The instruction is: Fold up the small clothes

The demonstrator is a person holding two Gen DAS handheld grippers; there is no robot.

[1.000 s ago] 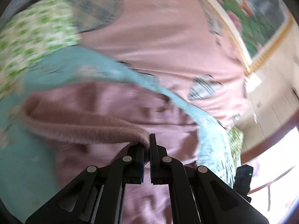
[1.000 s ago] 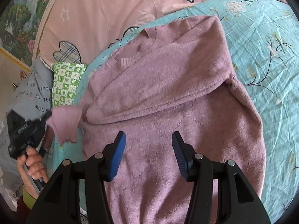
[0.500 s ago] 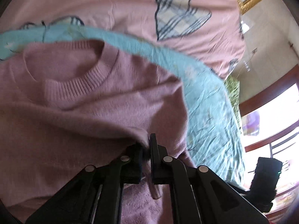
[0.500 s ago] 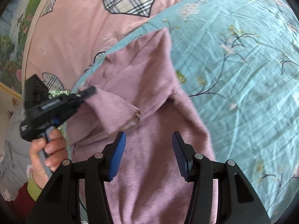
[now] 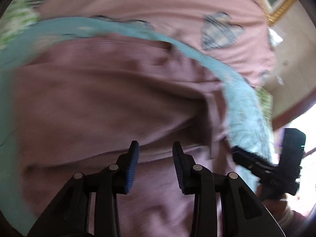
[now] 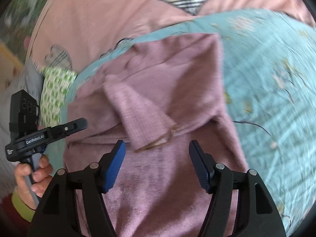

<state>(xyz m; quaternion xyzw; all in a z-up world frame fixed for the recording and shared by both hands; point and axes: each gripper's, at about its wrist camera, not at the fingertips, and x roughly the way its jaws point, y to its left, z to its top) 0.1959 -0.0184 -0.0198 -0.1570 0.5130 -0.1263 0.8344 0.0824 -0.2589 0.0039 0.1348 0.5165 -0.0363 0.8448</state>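
A mauve knitted sweater (image 6: 173, 90) lies on a light blue flowered cloth (image 6: 276, 75). One sleeve (image 6: 138, 116) lies folded across the sweater's body, its cuff pointing at the right gripper. My right gripper (image 6: 157, 154) hovers just above the sweater, its jaws opening with nothing between them. In the blurred left wrist view the sweater (image 5: 110, 102) fills the middle. My left gripper (image 5: 155, 155) is above it, jaws opening and empty. The left gripper (image 6: 79, 123) also shows at the left of the right wrist view, beside the sweater's edge.
Under the blue cloth lies a pink bedsheet (image 6: 98, 19) with plaid hearts. A green-and-white checked cloth (image 6: 55, 92) lies at the sweater's far left. A hand (image 6: 33, 173) holds the left tool. The right tool (image 5: 276, 165) shows at the lower right of the left wrist view.
The left gripper carried the sleeve across the sweater, let it go and pulled back to the left. The right gripper's jaws have spread wider.
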